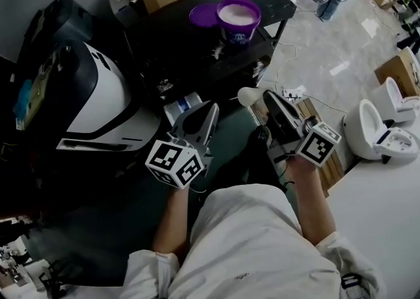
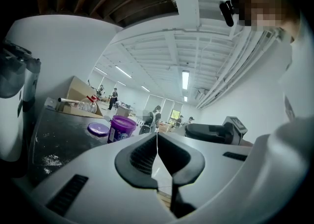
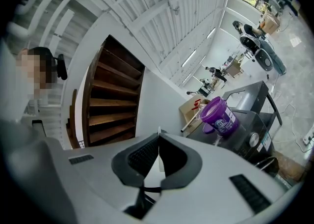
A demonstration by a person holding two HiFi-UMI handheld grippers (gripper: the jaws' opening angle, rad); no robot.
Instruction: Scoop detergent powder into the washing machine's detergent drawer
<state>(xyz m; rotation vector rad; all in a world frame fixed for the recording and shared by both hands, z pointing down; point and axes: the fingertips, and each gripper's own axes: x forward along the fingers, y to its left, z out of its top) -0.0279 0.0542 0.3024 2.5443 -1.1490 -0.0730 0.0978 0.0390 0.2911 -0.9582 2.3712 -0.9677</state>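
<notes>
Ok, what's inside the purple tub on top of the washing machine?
The purple tub is open and holds white powder almost up to its rim. No scoop shows in it, and anything beneath the powder's surface is covered.

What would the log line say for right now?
left gripper: fingers shut, empty | right gripper: fingers shut, empty | round purple plastic detergent tub: open, powder inside, on dark machine top | scooping: not started

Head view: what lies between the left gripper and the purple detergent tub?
Only the machine's dark top, flecked with white powder near the purple tub. Nothing stands between it and the left gripper. The head view shows this.
</notes>
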